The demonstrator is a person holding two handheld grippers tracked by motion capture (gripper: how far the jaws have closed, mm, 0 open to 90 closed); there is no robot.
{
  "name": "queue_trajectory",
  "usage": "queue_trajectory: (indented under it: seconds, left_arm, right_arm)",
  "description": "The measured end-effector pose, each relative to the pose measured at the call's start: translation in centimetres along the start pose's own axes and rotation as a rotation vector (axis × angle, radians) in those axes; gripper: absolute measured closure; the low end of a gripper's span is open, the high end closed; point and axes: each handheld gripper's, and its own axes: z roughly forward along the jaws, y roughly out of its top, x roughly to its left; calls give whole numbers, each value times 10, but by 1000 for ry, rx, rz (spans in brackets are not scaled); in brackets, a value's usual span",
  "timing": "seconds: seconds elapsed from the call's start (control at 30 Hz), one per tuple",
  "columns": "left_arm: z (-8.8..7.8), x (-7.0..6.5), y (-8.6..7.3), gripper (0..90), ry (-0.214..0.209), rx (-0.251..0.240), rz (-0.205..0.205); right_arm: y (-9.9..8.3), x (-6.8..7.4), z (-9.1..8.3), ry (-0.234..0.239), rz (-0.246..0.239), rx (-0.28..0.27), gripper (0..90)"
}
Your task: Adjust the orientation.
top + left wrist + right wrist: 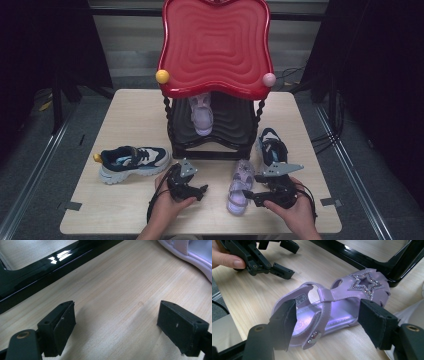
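A lilac sandal with a glittering star on its toe strap is seen lying flat on the light wooden counter, just in front of the black base of a two-tier shoe rack with a red top shelf. Its heel end is framed by the two fingers of the right gripper, which are spread wide on either side of the sandal; no contact with it is shown, and nothing is gripped. The left gripper is held just to the sandal's left, low over bare counter, its fingers wide apart and nothing between them. A matching lilac sandal is stood on the rack's lower shelf. A navy and white sneaker is placed on its side of the counter to the left, well apart from the sandal, and a second navy sneaker is set just right of the rack
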Motion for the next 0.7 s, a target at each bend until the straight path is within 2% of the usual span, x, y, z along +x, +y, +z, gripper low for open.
queue_trajectory:
  seconds: [0.3,0.6,0.7]
  left_arm:
    - [0,0,0,143,0,0,0]
    - [0,0,0,143,-5,1,-2]
    - [0,0,0,143,-6,2,-1]
  right_arm:
    - [-1,1,6,-8,-10,8,352]
    - [-8,1,14,-8,-30,43,438]
    - [-8,1,11,-30,-56,47,462]
